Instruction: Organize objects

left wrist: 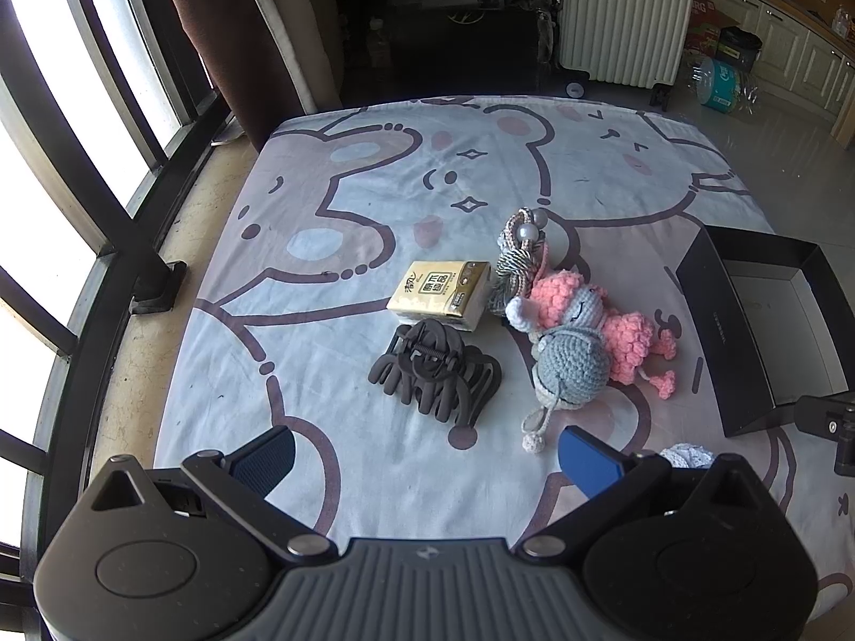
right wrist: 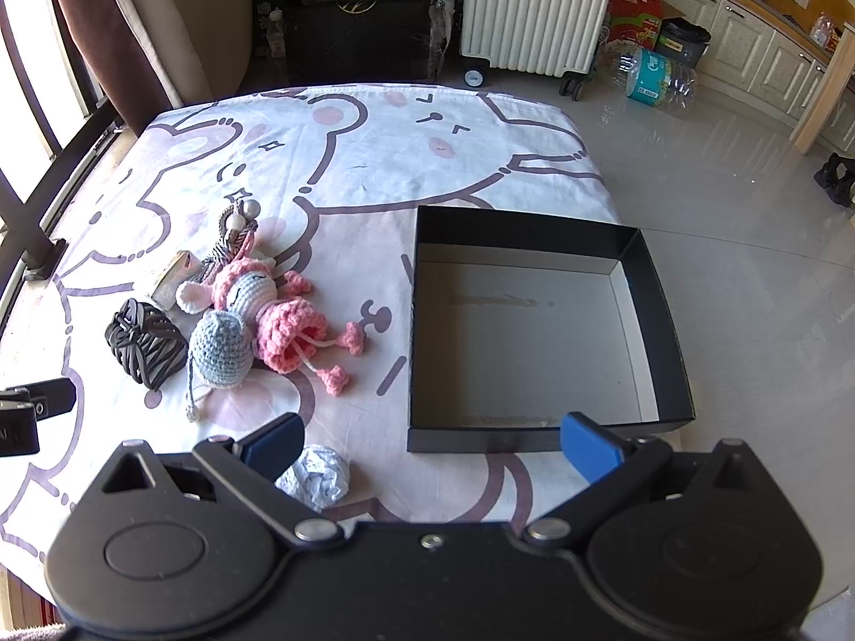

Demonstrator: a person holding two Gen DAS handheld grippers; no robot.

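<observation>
Since nothing lies in the black box yet, we judge the sorting to be at its very start. That box sits open on the right side of the table, its pale floor bare, with its near wall just beyond our right gripper.

To its left the loose things are clustered mid-table. The pink crochet doll lies on its side with a grey crochet ball touching it on the near side; a striped braided cord with beads reaches away from the doll's far end. A yellow tissue pack rests just left of the cord, and the dark claw hair clip lies just near of the pack. A small white crochet piece sits apart from the rest, at the near edge, right beside the left finger of our right gripper.

Both tools are empty. The right gripper hangs with its blue pads spread wide, holding nothing. Our left gripper is likewise wide open above the cloth, just short of the hair clip.

As we read it, the step in hand is choosing a first item. The hair clip lies straight ahead of the left gripper, so the next move probably calls for lowering those fingers around its body and closing across the narrow width. The white crochet piece is the nearest pick for the right gripper, and the box is close at hand for the drop.
</observation>
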